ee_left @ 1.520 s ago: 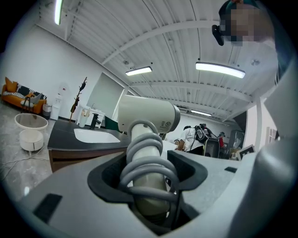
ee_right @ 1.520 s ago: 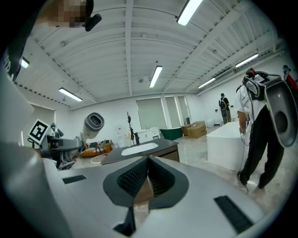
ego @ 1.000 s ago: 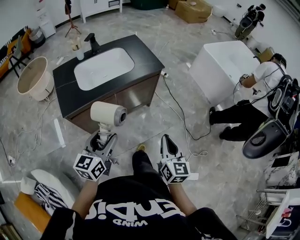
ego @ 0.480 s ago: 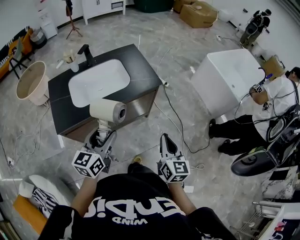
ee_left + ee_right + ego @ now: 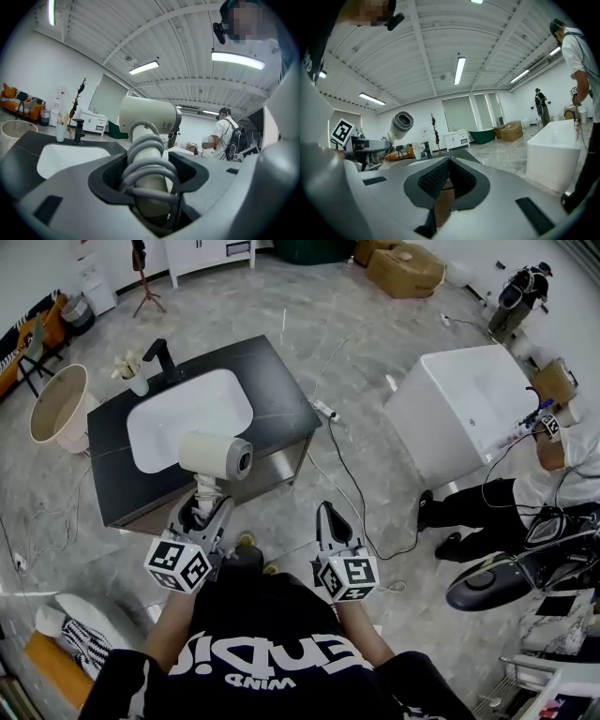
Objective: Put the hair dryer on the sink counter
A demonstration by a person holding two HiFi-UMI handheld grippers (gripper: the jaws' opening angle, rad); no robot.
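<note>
A cream hair dryer with a grey nozzle stands upright in my left gripper, which is shut on its handle. The grey cord is coiled round that handle. In the left gripper view the hair dryer rises straight out of the left gripper. Its head hangs over the front edge of the black sink counter, by the white basin. My right gripper is shut and holds nothing, level with the left one, in front of the counter. From the right gripper the hair dryer shows at the left.
A black faucet and a white cup stand at the counter's back left. A power strip with cable lies on the floor right of the cabinet. A white bathtub and a crouching person are at right; a beige tub is at left.
The sink counter has come closer and lower in the head view, so the dryer head now overlaps its front edge. Both grippers keep the same pose and grip.
</note>
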